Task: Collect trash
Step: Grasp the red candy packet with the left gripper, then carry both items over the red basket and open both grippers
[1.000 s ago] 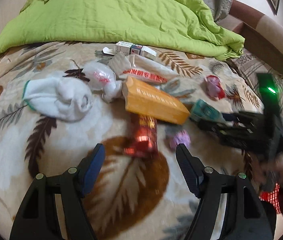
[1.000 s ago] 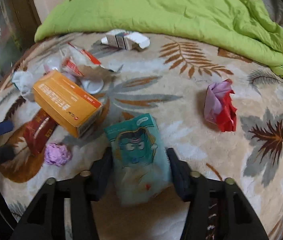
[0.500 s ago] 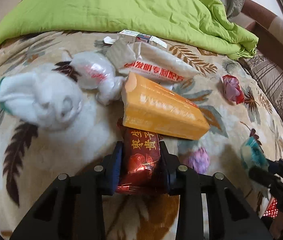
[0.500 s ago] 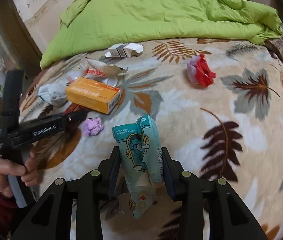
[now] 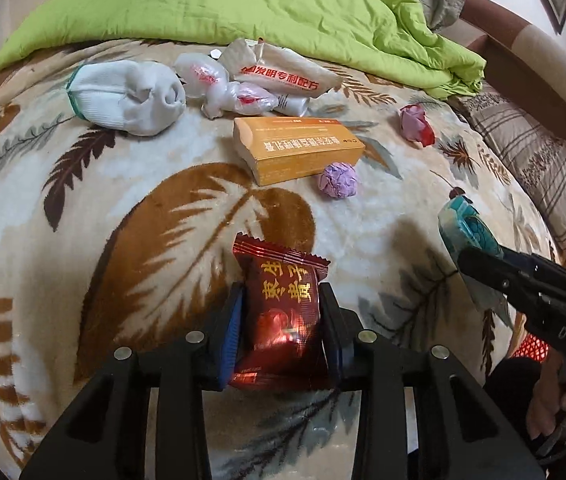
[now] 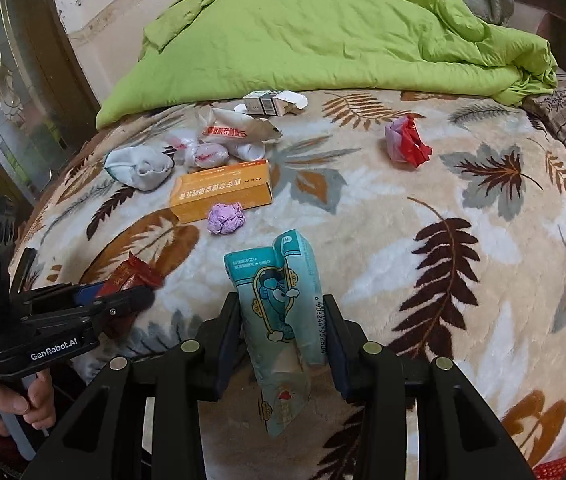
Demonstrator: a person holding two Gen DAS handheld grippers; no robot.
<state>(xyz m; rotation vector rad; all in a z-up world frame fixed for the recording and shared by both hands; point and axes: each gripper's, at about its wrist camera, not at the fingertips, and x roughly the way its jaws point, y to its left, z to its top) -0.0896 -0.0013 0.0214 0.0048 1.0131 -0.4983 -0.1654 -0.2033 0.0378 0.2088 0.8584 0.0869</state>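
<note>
On the bed [image 5: 83,208], the stiff orange box [image 5: 297,148] wants a grip across its narrow sides. The right gripper [image 6: 283,326] pinches a limp teal packet [image 6: 283,304]; the left gripper [image 5: 281,322] clamps a slippery red wrapper [image 5: 281,304] (both feather-light).

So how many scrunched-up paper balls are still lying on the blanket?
2. The purple paper ball lies right by the orange box. The red and pink paper ball sits alone further right, nearer the green quilt. More could hide under the quilt.
</note>
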